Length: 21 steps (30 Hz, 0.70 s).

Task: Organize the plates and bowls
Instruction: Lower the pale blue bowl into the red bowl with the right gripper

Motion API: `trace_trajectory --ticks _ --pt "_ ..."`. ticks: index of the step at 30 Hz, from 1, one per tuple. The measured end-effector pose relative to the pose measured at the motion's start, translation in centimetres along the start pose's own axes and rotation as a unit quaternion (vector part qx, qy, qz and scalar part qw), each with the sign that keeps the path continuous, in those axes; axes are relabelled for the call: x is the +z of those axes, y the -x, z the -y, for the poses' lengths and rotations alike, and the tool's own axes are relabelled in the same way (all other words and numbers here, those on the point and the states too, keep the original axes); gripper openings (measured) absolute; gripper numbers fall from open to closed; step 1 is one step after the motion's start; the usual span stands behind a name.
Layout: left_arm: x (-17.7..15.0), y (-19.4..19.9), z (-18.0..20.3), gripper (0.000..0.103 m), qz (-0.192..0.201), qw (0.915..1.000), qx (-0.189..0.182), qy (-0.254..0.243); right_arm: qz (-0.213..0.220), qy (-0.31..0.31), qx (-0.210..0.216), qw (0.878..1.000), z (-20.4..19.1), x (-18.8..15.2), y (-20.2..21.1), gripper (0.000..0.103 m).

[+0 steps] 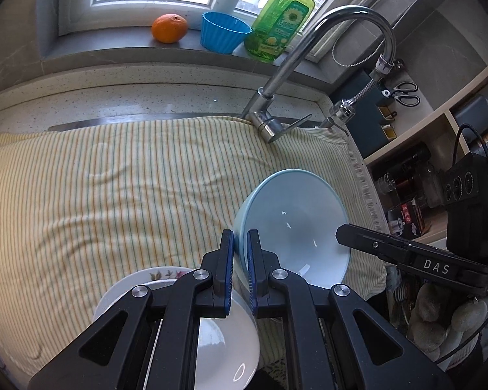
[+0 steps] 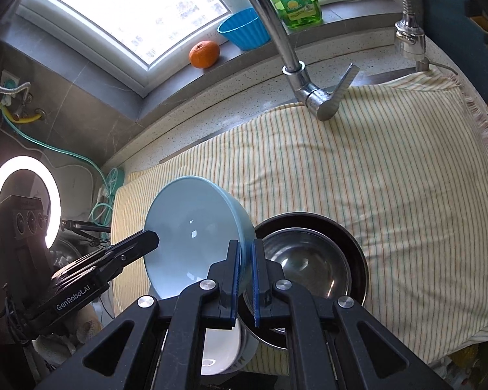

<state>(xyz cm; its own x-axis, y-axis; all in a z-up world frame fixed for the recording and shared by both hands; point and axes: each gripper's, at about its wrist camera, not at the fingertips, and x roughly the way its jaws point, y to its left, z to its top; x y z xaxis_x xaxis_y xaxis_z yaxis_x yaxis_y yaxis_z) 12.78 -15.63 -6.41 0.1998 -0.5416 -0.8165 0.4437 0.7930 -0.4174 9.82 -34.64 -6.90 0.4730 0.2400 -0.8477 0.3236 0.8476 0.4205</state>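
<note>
A light blue bowl (image 1: 292, 221) hangs tilted above the striped cloth (image 1: 114, 188), held by both grippers at opposite rims. In the left wrist view my left gripper (image 1: 240, 237) is shut on the bowl's left rim, and my right gripper (image 1: 340, 234) pinches the far right rim. In the right wrist view my right gripper (image 2: 246, 247) is shut on the light blue bowl (image 2: 192, 227) at its right rim, with the left gripper (image 2: 153, 237) at the opposite edge. Below lie a white bowl (image 1: 218, 341) on a floral plate (image 1: 166, 273), and a steel bowl (image 2: 309, 260) inside a dark dish (image 2: 357, 253).
A chrome faucet (image 1: 296, 61) arches over the back of the cloth. On the window sill stand an orange (image 1: 169, 28), a blue cup (image 1: 224, 32) and a green soap bottle (image 1: 283, 22). Shelves (image 1: 439, 113) with scissors are at the right; a ring light (image 2: 23, 201) glows at the left.
</note>
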Motion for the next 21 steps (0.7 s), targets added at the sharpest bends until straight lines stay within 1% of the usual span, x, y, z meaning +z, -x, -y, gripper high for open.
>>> trace_trajectory --ticks 13,21 --pt "-0.9 -2.6 2.4 0.006 -0.034 0.9992 -0.008 -0.02 -0.004 -0.034 -0.015 0.999 3.8 -1.7 0.5 0.006" --pt "-1.4 -4.1 3.3 0.006 -0.052 0.9982 -0.004 -0.029 -0.011 -0.049 -0.022 0.999 5.5 -2.5 0.2 0.006"
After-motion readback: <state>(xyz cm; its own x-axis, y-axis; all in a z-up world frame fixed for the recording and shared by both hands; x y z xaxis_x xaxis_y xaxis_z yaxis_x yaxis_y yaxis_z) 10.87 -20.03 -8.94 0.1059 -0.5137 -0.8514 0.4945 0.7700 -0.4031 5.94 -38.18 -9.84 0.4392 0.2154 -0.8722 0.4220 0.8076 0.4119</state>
